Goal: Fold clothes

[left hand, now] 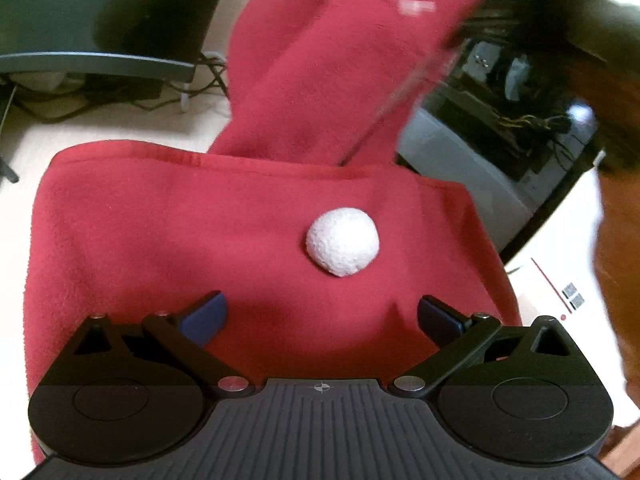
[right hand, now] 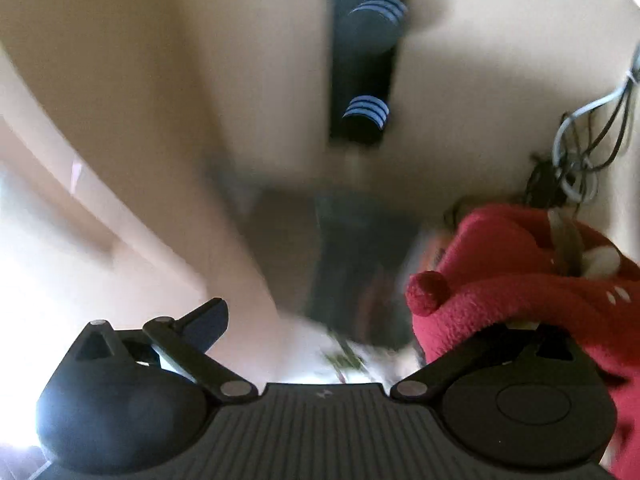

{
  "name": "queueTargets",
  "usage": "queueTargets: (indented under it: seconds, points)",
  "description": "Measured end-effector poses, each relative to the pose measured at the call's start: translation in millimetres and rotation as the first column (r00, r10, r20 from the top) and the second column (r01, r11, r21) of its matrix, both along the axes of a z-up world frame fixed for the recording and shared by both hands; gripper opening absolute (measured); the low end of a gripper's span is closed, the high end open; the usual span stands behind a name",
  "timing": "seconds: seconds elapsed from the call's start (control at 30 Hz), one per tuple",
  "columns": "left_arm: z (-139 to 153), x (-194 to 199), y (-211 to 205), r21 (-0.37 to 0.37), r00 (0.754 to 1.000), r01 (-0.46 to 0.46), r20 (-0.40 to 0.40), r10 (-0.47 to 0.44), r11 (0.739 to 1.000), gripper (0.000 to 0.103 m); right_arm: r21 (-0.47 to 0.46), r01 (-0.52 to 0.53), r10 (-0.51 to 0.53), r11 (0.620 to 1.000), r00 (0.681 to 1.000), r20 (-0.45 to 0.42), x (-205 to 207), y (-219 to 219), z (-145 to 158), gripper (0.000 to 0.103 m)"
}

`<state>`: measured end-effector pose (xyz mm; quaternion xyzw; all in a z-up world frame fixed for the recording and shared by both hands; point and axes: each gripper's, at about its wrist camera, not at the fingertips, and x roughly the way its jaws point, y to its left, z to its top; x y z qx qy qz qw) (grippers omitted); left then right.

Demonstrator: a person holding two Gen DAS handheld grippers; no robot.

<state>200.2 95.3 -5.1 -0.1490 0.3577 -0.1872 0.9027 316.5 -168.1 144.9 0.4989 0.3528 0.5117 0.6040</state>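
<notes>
Spread wide just above the red fleece garment (left hand: 248, 240), the left gripper (left hand: 320, 320) is hovering with nothing between its fingers, close to the white pompom (left hand: 343, 241). Beyond the pompom, part of the garment is being lifted. The right gripper (right hand: 320, 320) is also gaping; fleece is draping over its right finger, seemingly unpinched. Judging by this, a fold is under way; next, pinching an edge.

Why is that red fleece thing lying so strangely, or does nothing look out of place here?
One thing stands out: the red fleece garment is draped over the right gripper, covering one open finger instead of sitting between the two. The left gripper is open above the garment's white pompom. The right wrist view is badly blurred.
</notes>
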Motion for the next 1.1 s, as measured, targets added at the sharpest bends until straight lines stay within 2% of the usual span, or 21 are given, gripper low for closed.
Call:
queueTargets:
  seconds: [0.07, 0.17, 0.23, 0.37, 0.4, 0.47, 0.57, 0.67, 0.7, 0.73, 0.77, 0.8, 0.83, 0.87, 0.9, 0.97, 1.03, 1.07, 1.1]
  points:
    - [0, 2, -3, 0.018, 1.0, -0.007, 0.002, 0.007, 1.0, 0.103, -0.033, -0.105, 0.105, 0.994, 0.994, 0.01, -40, 13, -5, 0.103]
    - [3, 1, -4, 0.053, 1.0, 0.029, 0.003, -0.029, 0.998, 0.103, -0.075, -0.257, 0.249, 0.963, 0.962, -0.109, -89, 34, -47, 0.103]
    - [14, -13, 3, 0.067, 0.996, 0.092, -0.015, -0.091, 0.994, 0.103, -0.137, -0.274, 0.241, 0.952, 0.946, -0.218, -110, 40, -79, 0.103]
    - [42, -54, 27, 0.105, 0.981, 0.194, -0.034, -0.191, 0.975, 0.103, -0.104, -0.247, 0.2, 0.963, 0.921, -0.335, -128, 33, -115, 0.103]
    - [49, -66, 35, 0.108, 0.981, 0.195, -0.039, -0.192, 0.975, 0.103, -0.115, -0.247, 0.195, 0.962, 0.921, -0.338, -131, 32, -118, 0.103]
    - [66, -83, 58, 0.088, 0.985, 0.173, -0.038, -0.17, 0.981, 0.103, -0.206, -0.236, 0.154, 0.95, 0.924, -0.349, -139, 29, -126, 0.103]
    - [98, -86, 79, 0.02, 0.993, 0.113, 0.04, -0.113, 0.993, 0.103, -0.377, -0.219, 0.092, 0.9, 0.941, -0.326, -148, 27, -135, 0.103]
    - [126, -69, 83, -0.091, 0.988, 0.08, 0.139, -0.067, 0.993, 0.103, -0.441, -0.188, 0.085, 0.877, 0.966, -0.243, -160, 27, -125, 0.102]
    - [134, -63, 84, -0.126, 0.985, 0.07, 0.166, -0.048, 0.99, 0.103, -0.484, -0.169, 0.087, 0.858, 0.978, -0.188, -163, 30, -116, 0.102]
    - [131, -50, 73, -0.143, 0.986, 0.047, 0.162, -0.024, 0.989, 0.103, -0.525, -0.148, 0.091, 0.838, 0.987, -0.133, -166, 32, -107, 0.102]
    - [128, -38, 63, -0.155, 0.988, 0.023, 0.155, 0.002, 0.988, 0.103, -0.597, -0.098, 0.093, 0.796, 0.995, -0.039, -173, 36, -94, 0.103]
    - [120, -30, 53, -0.125, 0.992, -0.015, 0.12, 0.031, 0.992, 0.103, -0.686, -0.018, 0.093, 0.727, 0.993, 0.072, -182, 41, -80, 0.103]
    - [111, -22, 42, -0.093, 0.994, -0.053, 0.086, 0.061, 0.994, 0.103, -0.78, 0.102, 0.119, 0.617, 0.968, 0.22, -194, 48, -65, 0.103]
    - [103, -15, 33, -0.059, 0.995, -0.087, 0.054, 0.09, 0.995, 0.103, -0.828, 0.211, 0.16, 0.52, 0.928, 0.337, -206, 53, -56, 0.103]
    - [94, -13, 30, -0.019, 0.994, -0.1, 0.035, 0.101, 0.995, 0.103, -0.844, 0.292, 0.192, 0.45, 0.891, 0.411, -215, 53, -53, 0.103]
    - [79, -18, 24, 0.084, 0.992, -0.127, 0.027, 0.125, 0.988, 0.103, -0.835, 0.455, 0.274, 0.309, 0.798, 0.536, -232, 54, -47, 0.103]
    - [66, -25, 24, 0.178, 0.99, -0.141, 0.007, 0.142, 0.974, 0.103, -0.804, 0.524, 0.237, 0.281, 0.774, 0.587, -235, 22, -55, 0.103]
    - [60, -30, 27, 0.213, 0.989, -0.142, -0.009, 0.147, 0.967, 0.103, -0.794, 0.528, 0.187, 0.302, 0.783, 0.593, -235, 15, -58, 0.103]
    - [56, -36, 31, 0.235, 0.989, -0.139, -0.017, 0.147, 0.962, 0.103, -0.788, 0.511, 0.129, 0.344, 0.805, 0.579, -229, 8, -60, 0.103]
